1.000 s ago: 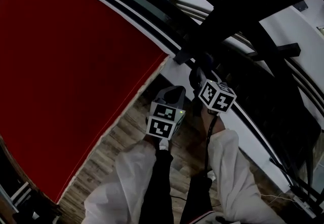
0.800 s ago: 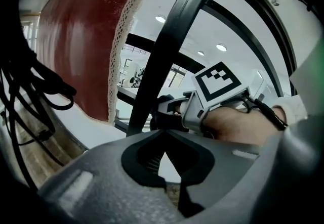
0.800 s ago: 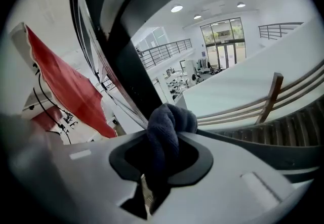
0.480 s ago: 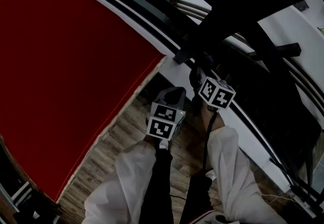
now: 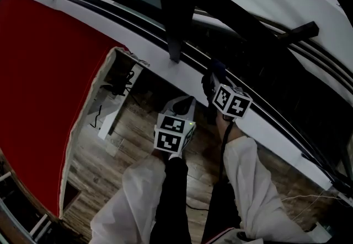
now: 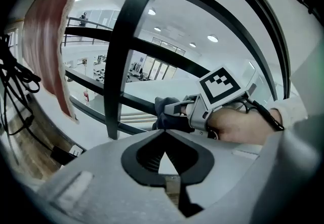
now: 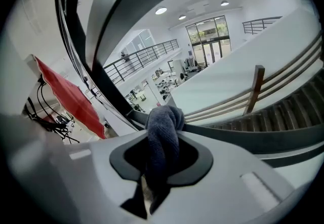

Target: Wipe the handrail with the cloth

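Note:
My right gripper is shut on a dark grey cloth, whose bunched end sticks out past the jaws and presses on a black rail of the handrail. In the head view the cloth sits just ahead of the right gripper at the black railing. My left gripper hangs beside it, lower and to the left, off the rail. Its jaws meet at the tip with nothing between them. The left gripper view shows the cloth against a crossbar.
A thick black post stands on a white ledge left of the grippers. A red banner hangs far left, with a wood floor and cables below. More rails run beyond the cloth.
The head view has swung along the railing: the post now stands left of the grippers, the red banner has slid left and floor below shows. Both grippers keep their hold and spacing.

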`<state>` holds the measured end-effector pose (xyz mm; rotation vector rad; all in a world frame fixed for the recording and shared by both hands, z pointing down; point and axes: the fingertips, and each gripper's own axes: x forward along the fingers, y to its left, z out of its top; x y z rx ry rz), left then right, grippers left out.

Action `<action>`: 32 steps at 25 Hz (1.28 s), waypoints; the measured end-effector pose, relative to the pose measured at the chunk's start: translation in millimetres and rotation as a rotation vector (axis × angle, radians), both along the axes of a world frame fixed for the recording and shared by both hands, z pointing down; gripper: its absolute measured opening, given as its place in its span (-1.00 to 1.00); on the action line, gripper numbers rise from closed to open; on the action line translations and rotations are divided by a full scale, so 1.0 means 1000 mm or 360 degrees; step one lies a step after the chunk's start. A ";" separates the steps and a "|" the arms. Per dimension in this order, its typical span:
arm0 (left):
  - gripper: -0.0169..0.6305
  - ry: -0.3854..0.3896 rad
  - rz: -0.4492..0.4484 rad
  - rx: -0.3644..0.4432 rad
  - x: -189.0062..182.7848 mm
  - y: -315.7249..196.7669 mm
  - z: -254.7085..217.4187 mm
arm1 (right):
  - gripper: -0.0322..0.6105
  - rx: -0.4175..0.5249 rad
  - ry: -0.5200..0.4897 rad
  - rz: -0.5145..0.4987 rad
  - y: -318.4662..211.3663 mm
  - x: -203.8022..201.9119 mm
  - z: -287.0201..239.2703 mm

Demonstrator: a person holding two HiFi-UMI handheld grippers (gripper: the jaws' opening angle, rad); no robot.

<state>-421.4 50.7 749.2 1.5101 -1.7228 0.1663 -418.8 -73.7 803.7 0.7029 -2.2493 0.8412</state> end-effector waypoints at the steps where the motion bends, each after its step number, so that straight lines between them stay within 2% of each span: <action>1: -0.94 -0.0008 0.0019 -0.0001 0.008 -0.003 0.000 | -0.65 -0.0006 0.0001 0.0024 -0.003 0.011 0.000; 5: -0.94 0.0000 0.0113 -0.0010 0.053 -0.018 -0.002 | -0.65 -0.0010 -0.0014 0.0100 -0.018 0.057 -0.003; 9: -0.94 -0.0045 0.0251 -0.0008 0.098 -0.032 0.000 | -0.65 0.0018 -0.0051 0.0161 -0.033 0.096 -0.006; 21: -0.94 -0.0019 0.0451 -0.0019 0.205 -0.052 0.002 | -0.65 0.0051 -0.0019 0.0382 -0.064 0.228 -0.009; 32: -0.94 -0.0006 0.0701 0.0011 0.333 -0.103 -0.008 | -0.65 0.0046 0.0072 0.0640 -0.104 0.387 -0.008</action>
